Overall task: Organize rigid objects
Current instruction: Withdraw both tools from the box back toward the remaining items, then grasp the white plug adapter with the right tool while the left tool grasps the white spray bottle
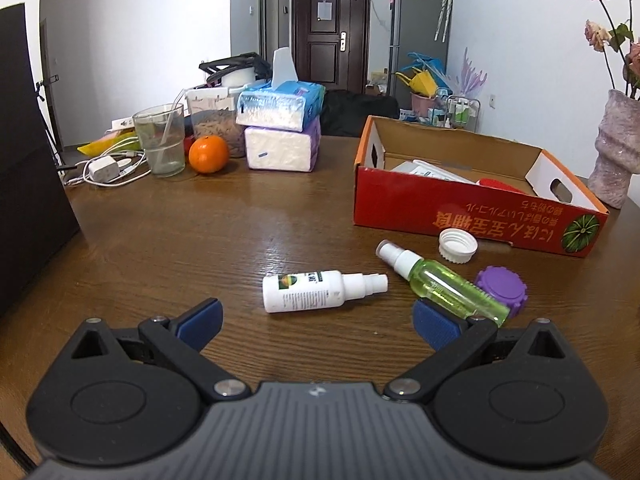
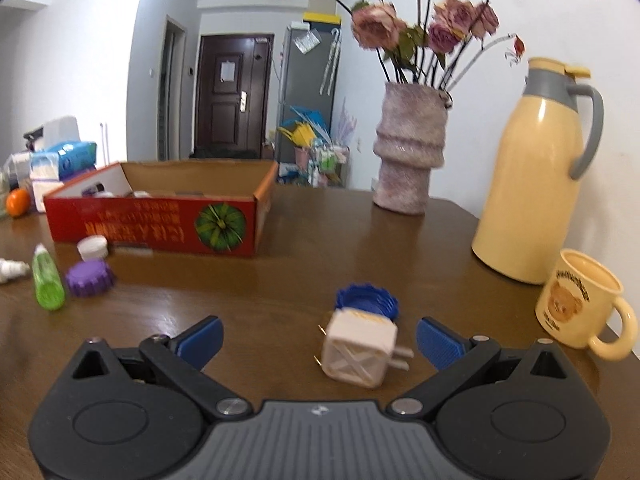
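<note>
Both grippers are released and empty: the plug adapter [image 2: 360, 354] lies between the right gripper's [image 2: 318, 340] fingers nearer the right one and could skid into the blue cap [image 2: 368, 300], while the left gripper [image 1: 316, 320] could nudge the white bottle [image 1: 316, 290] ahead rolling.

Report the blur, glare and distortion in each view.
Left wrist: sharp, with window glare on the table and a fisheye-bent red box. Right wrist: motion-blurred, notably the flowers and white plug adapter; dark vignette in the corners.
</note>
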`<state>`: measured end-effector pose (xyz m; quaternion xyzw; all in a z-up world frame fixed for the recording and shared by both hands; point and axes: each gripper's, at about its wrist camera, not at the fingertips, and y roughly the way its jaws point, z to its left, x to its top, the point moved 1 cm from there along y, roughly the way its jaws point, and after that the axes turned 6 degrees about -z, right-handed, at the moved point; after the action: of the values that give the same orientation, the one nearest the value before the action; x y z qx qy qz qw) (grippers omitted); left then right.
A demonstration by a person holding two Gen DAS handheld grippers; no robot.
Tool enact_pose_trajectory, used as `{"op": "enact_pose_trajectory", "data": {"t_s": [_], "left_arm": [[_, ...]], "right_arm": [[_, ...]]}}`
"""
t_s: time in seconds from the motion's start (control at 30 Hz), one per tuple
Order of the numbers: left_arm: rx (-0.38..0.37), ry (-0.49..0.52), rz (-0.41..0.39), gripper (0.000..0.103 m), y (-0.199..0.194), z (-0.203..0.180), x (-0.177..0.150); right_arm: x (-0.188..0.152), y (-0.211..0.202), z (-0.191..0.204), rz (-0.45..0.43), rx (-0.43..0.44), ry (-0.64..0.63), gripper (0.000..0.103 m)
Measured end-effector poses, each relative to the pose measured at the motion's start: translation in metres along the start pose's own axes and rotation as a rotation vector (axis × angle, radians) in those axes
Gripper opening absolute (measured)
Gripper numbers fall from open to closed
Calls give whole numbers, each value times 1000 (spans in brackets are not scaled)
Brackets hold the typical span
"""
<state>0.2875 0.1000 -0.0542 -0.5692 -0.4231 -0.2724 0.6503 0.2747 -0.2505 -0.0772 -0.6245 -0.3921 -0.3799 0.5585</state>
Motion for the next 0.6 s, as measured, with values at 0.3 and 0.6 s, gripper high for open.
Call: {"op": "enact_pose_trajectory", "data": {"t_s": [0.3,0.6], "left_arm": [[12,-32,16,103,10,6,-2],[22,-50,35,103,24,8,-4]], "right_arm": [[-9,27,-19,86,-71,98,103],[-10,59,-24,152,-131,214,63]]}}
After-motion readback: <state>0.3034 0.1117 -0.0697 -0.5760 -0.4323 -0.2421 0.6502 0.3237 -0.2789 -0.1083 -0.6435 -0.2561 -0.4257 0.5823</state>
